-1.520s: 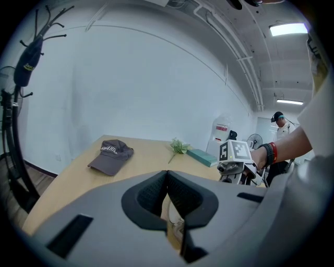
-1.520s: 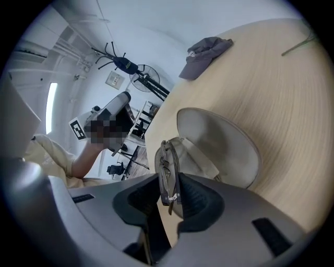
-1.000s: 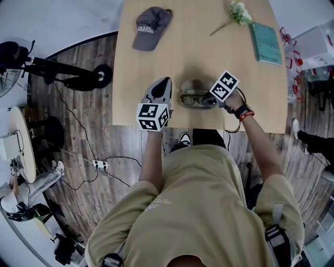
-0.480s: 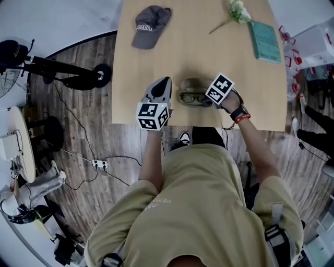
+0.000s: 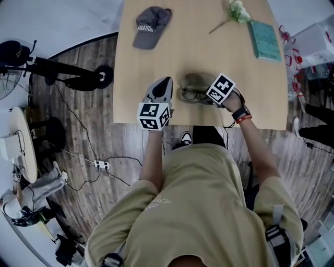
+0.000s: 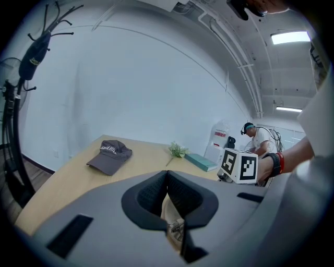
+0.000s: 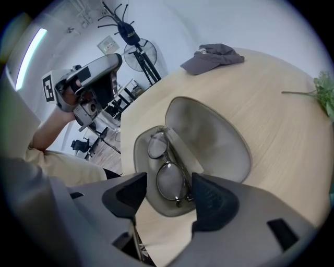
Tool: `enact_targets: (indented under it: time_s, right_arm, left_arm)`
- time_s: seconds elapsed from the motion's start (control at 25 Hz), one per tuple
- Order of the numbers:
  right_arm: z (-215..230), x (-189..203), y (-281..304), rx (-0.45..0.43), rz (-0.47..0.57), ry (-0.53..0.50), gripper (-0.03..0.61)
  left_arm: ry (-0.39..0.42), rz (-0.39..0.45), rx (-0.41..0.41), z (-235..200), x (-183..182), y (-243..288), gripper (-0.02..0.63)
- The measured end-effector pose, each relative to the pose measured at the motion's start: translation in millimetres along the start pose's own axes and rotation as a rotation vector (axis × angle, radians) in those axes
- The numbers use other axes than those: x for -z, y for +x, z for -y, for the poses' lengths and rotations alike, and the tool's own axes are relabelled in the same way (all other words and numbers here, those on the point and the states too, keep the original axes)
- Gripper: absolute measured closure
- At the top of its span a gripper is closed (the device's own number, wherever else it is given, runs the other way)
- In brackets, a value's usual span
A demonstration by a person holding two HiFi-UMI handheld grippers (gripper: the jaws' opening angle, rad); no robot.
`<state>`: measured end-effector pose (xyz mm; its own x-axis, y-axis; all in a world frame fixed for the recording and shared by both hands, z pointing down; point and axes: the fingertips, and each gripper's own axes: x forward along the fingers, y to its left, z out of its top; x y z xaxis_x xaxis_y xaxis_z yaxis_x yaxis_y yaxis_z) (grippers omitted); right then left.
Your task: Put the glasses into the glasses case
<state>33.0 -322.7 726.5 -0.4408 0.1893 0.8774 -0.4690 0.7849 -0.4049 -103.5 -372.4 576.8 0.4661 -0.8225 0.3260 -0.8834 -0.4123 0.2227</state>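
The grey glasses case [image 5: 197, 82] lies open on the wooden table [image 5: 198, 52] near its front edge. The dark-rimmed glasses [image 5: 193, 95] lie folded in its lower half. In the right gripper view the glasses [image 7: 168, 174] rest in the case [image 7: 214, 141] just beyond my right gripper [image 7: 167, 183]. Its jaws are opening, one on each side of the frame's near end, and neither pad presses on it. My right gripper [image 5: 211, 98] points steeply down at the case's right end. To the left of the case my left gripper [image 5: 163, 86] hangs shut and empty, jaws [image 6: 167, 174] together.
A grey cap [image 5: 151, 26] lies at the table's far left. A flower sprig [image 5: 237, 11] and a teal book [image 5: 265, 43] are at the far right. The table's front edge runs just below both grippers. A person [image 6: 259, 141] stands in the background.
The right gripper has tipped further down over the case's right end. The glasses sit a little farther back in the case. The left gripper has stayed put.
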Motion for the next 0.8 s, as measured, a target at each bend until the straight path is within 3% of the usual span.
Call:
enact_targets:
  time_s: [0.28,0.56,0.8]
  right_arm:
    - [-3.1,-3.5,-14.5,0.01,0.058,-0.006,0.204]
    - [-17.3,-7.3,-41.4,-0.007,0.192,0.032,0.216]
    - [-19.3,-17.1,-93.7,0.079,0.406,0.06,0.242]
  left_arm:
    - [0.009,0.004,0.003,3.7,-4.1,-2.1,0.592]
    - [0.041,0.012,0.012,11.5,-16.5,-7.9,0.591]
    - [0.081,0.032,0.024,27.2,-32.8,-15.7,0.591]
